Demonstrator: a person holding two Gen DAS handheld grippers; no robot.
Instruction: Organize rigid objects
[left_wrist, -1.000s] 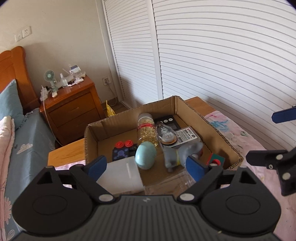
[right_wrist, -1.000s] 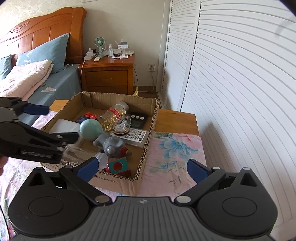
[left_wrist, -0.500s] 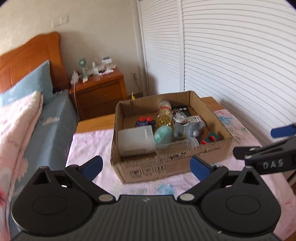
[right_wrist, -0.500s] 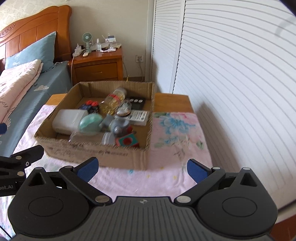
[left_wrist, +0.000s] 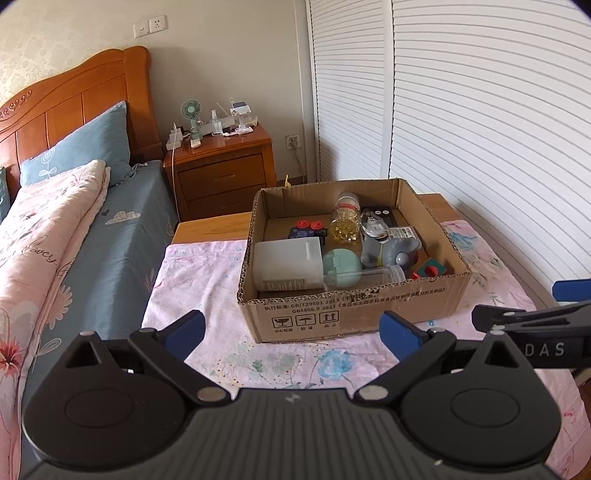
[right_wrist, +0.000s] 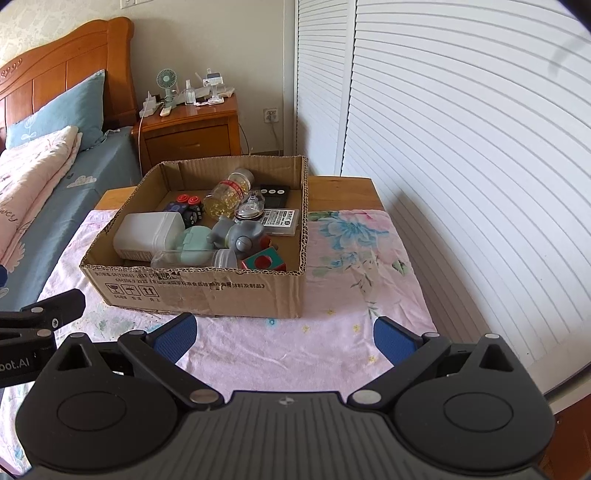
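Note:
An open cardboard box (left_wrist: 354, 306) (right_wrist: 207, 288) sits on the pink floral cloth. Inside lie a white plastic container (left_wrist: 286, 264) (right_wrist: 147, 230), a mint-green egg-shaped item (left_wrist: 341, 264) (right_wrist: 192, 240), a clear jar lying down (left_wrist: 369, 275), a capsule bottle (left_wrist: 345, 221) (right_wrist: 227, 192), a grey toy (left_wrist: 397, 251) (right_wrist: 240, 232), a red-and-teal cube (left_wrist: 428, 267) (right_wrist: 264, 260) and a red-buttoned toy (left_wrist: 308, 229). My left gripper (left_wrist: 291, 330) is open and empty, well back from the box front. My right gripper (right_wrist: 282, 338) is open and empty, also back from the box.
A bed with pink quilt (left_wrist: 44, 229) and blue sheet runs along the left. A wooden nightstand (left_wrist: 221, 166) with a small fan stands behind. White louvred closet doors (left_wrist: 480, 129) line the right. The wooden table edge (right_wrist: 340, 184) shows behind the box.
Both grippers have pulled back and up from the box; earlier the left was right over its contents. The box contents look unmoved.

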